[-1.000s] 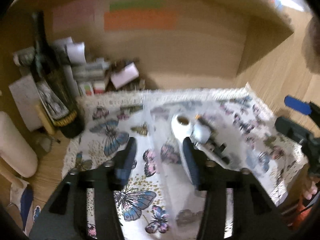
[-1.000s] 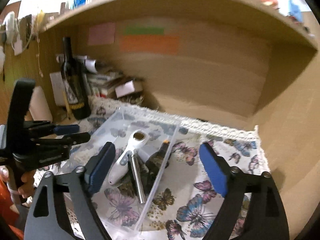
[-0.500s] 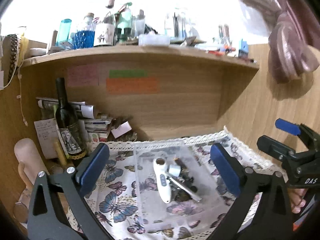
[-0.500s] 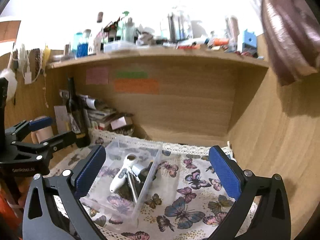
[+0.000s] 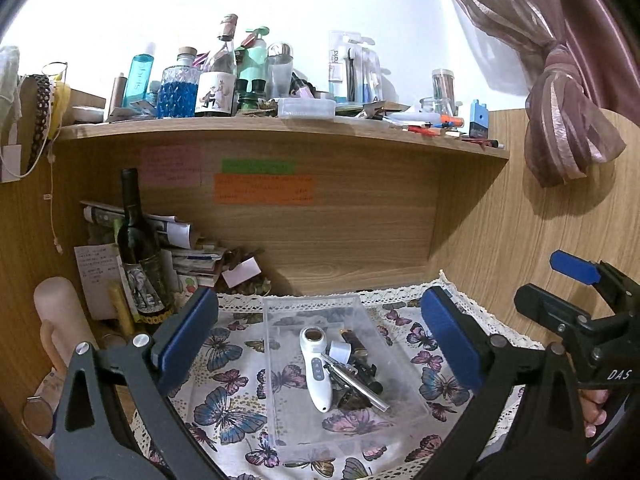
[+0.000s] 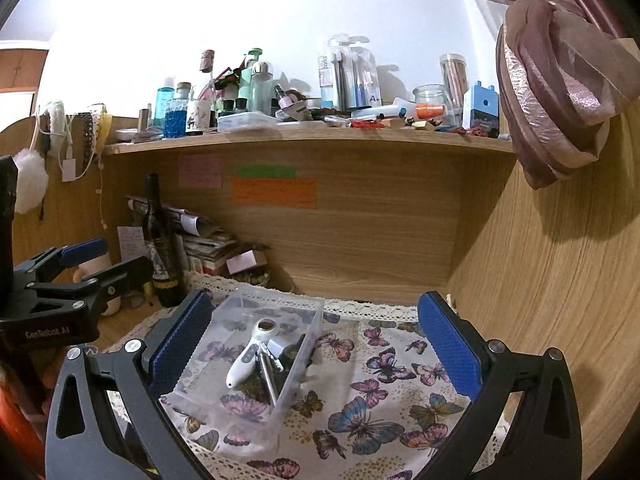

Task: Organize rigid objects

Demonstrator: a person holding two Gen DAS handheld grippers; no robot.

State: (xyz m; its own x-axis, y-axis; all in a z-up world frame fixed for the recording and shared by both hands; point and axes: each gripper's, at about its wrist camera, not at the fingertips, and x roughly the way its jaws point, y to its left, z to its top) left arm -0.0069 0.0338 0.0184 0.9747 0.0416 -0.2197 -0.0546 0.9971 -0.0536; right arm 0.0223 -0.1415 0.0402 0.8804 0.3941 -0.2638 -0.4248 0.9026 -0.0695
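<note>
A clear plastic box (image 5: 280,364) (image 6: 296,380) lies on a butterfly-print cloth (image 5: 224,400) (image 6: 372,408). Inside it rest a white handheld device (image 5: 316,368) (image 6: 246,360), a metal rod (image 5: 356,384) (image 6: 267,376) and some dark small items. My left gripper (image 5: 318,340) hangs open above and in front of the box, nothing between its blue pads (image 5: 188,336). My right gripper (image 6: 316,344) is open too, empty, its left pad (image 6: 180,340) near the box's left side. Each gripper shows at the edge of the other's view.
A dark wine bottle (image 5: 140,248) (image 6: 160,240) and stacked papers (image 5: 180,248) stand at the back left of the wooden nook. The shelf (image 5: 280,128) above carries several bottles and jars. A tied curtain (image 5: 568,128) hangs at the right. A hand (image 5: 596,408) holds the right gripper.
Both grippers pulled back and up from the box and tilted upward, bringing the shelf into view. The left jaws opened wide off the white device, which stays in the box; the right jaws widened too.
</note>
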